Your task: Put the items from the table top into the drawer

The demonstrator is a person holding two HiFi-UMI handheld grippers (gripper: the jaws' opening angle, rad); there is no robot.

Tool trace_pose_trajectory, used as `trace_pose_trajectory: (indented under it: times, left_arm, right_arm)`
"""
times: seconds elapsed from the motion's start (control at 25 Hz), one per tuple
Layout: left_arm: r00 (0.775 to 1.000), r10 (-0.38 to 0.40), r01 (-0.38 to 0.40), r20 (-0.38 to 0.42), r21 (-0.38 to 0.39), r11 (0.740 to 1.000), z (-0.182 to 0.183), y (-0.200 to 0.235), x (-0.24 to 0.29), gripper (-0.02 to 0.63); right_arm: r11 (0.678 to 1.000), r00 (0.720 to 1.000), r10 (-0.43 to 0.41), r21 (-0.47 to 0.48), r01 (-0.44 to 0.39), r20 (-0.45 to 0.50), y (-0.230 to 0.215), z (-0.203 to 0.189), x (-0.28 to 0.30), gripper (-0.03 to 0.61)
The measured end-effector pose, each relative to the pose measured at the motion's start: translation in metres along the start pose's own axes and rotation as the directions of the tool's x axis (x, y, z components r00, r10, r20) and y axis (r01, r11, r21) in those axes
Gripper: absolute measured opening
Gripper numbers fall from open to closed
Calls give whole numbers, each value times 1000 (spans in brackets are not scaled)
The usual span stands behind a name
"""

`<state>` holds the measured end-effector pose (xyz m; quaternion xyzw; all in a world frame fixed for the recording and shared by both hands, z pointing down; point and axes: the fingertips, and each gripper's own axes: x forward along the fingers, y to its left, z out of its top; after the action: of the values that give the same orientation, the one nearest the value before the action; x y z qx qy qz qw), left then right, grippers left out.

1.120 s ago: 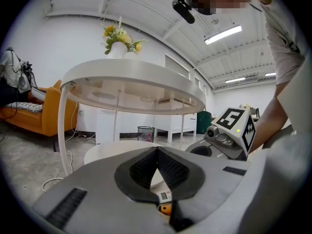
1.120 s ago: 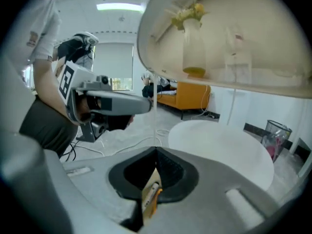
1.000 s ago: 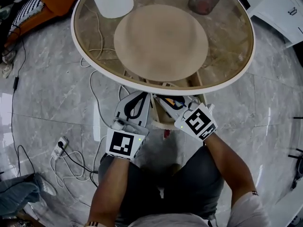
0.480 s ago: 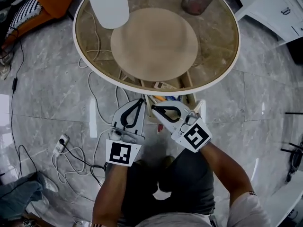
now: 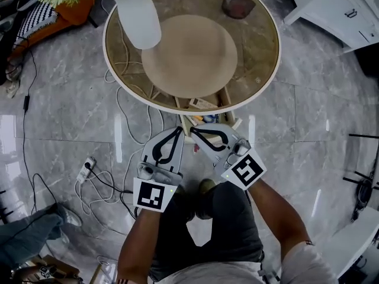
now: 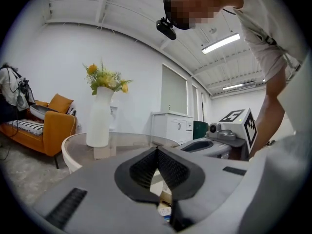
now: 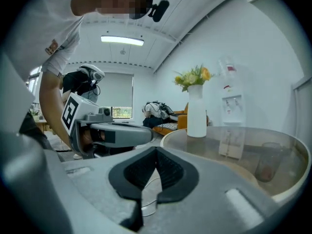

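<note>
Both grippers hang side by side in front of the round glass table (image 5: 269, 70), over the person's lap. My left gripper (image 5: 178, 129) (image 6: 157, 149) is shut with nothing between its pads. My right gripper (image 5: 193, 129) (image 7: 156, 150) is also shut and empty, its tip almost touching the left one. Just beyond the tips, the wooden drawer (image 5: 228, 102) stands pulled out under the table's near edge, with several small colourful items (image 5: 201, 118) in it. On the table top stand a white vase (image 5: 139, 19) (image 7: 196, 112) and a dark cup (image 5: 235, 2), with a tan round panel (image 5: 189, 55) showing in the middle.
White cables and a power strip (image 5: 86, 169) lie on the marble floor to the left. An orange sofa (image 5: 77, 7) is at the far left, a white cabinet (image 5: 331, 10) at the far right. The person's legs fill the space below the grippers.
Both grippers have risen and drawn back from the drawer, still shut. The view has lifted, so the table looks smaller and more floor shows.
</note>
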<state>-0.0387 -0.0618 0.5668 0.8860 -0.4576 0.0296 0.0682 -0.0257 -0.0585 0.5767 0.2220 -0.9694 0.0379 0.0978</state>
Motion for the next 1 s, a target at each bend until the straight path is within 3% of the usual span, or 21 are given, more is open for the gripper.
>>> trace_pose_trajectory:
  times: [0.28,1.0]
  left_arm:
    - [1000,18,-18,-3,-21,1000,90,0,-4,0]
    - [998,-1,-1,55,32,999,312,-16,-27,0]
  right_arm:
    - [996,996,-73,49,71,46,-14,98,-16,0]
    - [990,984,-125,84,115,128,-13,317,-59,0]
